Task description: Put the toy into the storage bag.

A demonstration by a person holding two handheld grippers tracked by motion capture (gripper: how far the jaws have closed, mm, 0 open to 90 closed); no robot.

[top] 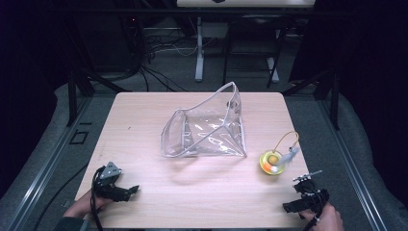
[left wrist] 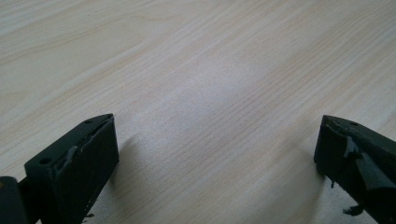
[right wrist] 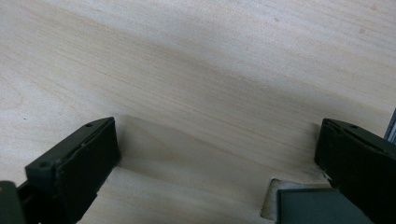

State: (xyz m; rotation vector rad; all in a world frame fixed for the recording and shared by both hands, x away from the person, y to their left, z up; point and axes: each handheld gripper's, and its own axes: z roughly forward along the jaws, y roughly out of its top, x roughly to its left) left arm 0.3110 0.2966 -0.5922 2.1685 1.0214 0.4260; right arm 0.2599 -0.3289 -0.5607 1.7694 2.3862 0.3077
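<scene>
1 clear plastic bag point(top: 204, 130), 1 yellow toy point(top: 272, 161), 2 grippers point(top: 126, 191), 1 table point(top: 144, 110).

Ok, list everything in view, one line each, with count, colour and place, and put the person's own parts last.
Table: one, light wood, fills the middle.
Pouch: one, clear plastic, open, centre of the table.
Toy: one, yellow-green round body with orange and white bits and a thin loop, right of the pouch.
Left gripper: one, black, near left corner, jaws open over bare wood.
Right gripper: one, black, near right corner, jaws open.
Hands: two, at the bottom edge, left hand, right hand.
</scene>
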